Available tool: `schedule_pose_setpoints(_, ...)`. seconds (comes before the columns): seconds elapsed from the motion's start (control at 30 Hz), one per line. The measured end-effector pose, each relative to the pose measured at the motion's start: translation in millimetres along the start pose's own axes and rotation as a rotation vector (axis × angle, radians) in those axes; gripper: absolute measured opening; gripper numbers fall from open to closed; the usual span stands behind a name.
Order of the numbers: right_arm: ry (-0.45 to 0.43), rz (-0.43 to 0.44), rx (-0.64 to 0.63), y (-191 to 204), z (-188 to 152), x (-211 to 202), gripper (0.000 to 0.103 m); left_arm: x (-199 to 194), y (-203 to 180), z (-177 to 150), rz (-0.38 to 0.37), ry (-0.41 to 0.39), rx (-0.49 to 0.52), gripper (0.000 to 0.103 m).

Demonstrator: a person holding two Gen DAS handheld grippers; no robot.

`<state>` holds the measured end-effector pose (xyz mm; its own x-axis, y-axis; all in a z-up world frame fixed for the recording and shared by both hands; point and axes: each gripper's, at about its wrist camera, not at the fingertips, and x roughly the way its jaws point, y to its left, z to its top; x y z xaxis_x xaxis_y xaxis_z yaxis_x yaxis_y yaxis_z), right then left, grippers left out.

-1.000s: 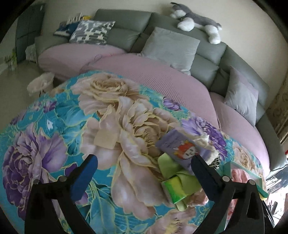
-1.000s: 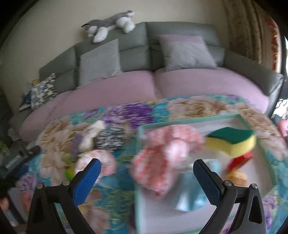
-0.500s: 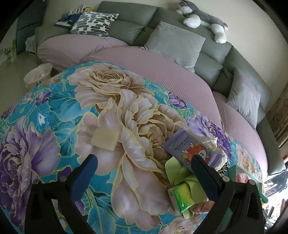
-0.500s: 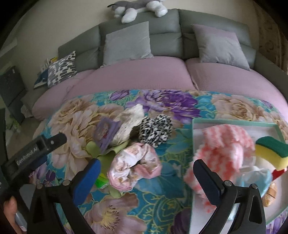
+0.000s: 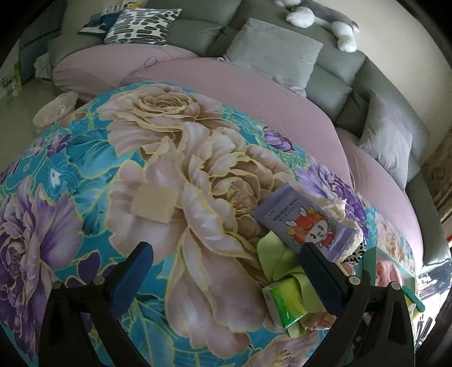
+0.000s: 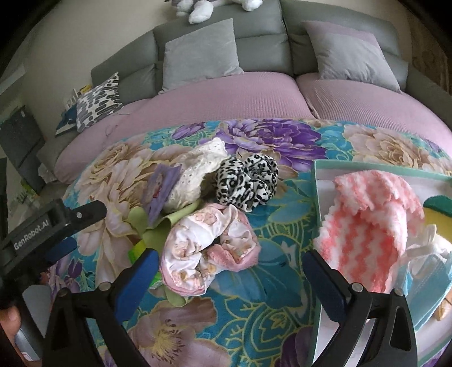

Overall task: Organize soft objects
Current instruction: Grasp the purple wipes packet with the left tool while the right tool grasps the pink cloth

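Note:
A pile of soft things lies on the floral cloth (image 6: 271,220): a pink-and-white bundle (image 6: 207,248), a leopard-print scrunchie (image 6: 247,182), a cream lace cloth (image 6: 197,166), a green cloth (image 6: 158,223) and a purple tissue pack (image 5: 305,223). A green-wrapped pack (image 5: 285,305) and a beige sponge (image 5: 154,201) show in the left wrist view. A teal-rimmed tray (image 6: 316,197) holds a pink-and-white knit cloth (image 6: 370,223) and a yellow-green sponge (image 6: 438,214). My right gripper (image 6: 228,279) is open, just before the pink bundle. My left gripper (image 5: 223,271) is open and empty, left of the pile.
A grey sofa with a mauve cover (image 6: 240,96) curves behind the table, with grey cushions (image 6: 200,53), a patterned cushion (image 6: 99,101) and a plush dog (image 5: 322,17) on its back. A white basket (image 5: 55,108) stands on the floor at left.
My right gripper has swung left from over the tray to the pile and now faces the pink bundle. My left gripper has edged forward and tilted down slightly. Both stay open.

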<state>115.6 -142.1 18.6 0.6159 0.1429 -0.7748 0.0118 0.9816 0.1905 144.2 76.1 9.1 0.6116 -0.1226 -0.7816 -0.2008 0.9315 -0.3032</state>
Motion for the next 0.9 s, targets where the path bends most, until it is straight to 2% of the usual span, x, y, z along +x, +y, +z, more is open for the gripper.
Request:
schedule_pose_setpoints(0.27, -0.005, -0.009, -0.008, -2, 0, 1, 0.078, 2, -7, 2, -0.038, -0.010, 0.003, 0.103)
schedule_pose_setpoints(0.5, 0.016, 0.013, 0.016, -8, 0, 7, 0.067, 6, -27, 3, -0.062, -0.032, 0.065, 0.103)
schedule_pose_setpoints(0.57, 0.021, 0.013, 0.017, -9, 0, 9, 0.054, 9, -34, 3, -0.066, -0.028, 0.088, 0.103)
schedule_pose_setpoints(0.8, 0.035, 0.025, 0.041, -15, 0, 13, 0.045, 16, -60, -2, -0.062, -0.041, 0.190, 0.101)
schedule_pose_setpoints(0.9, 0.037, 0.033, 0.048, -16, 0, 14, 0.045, 20, -69, 0, -0.061, -0.035, 0.204, 0.094)
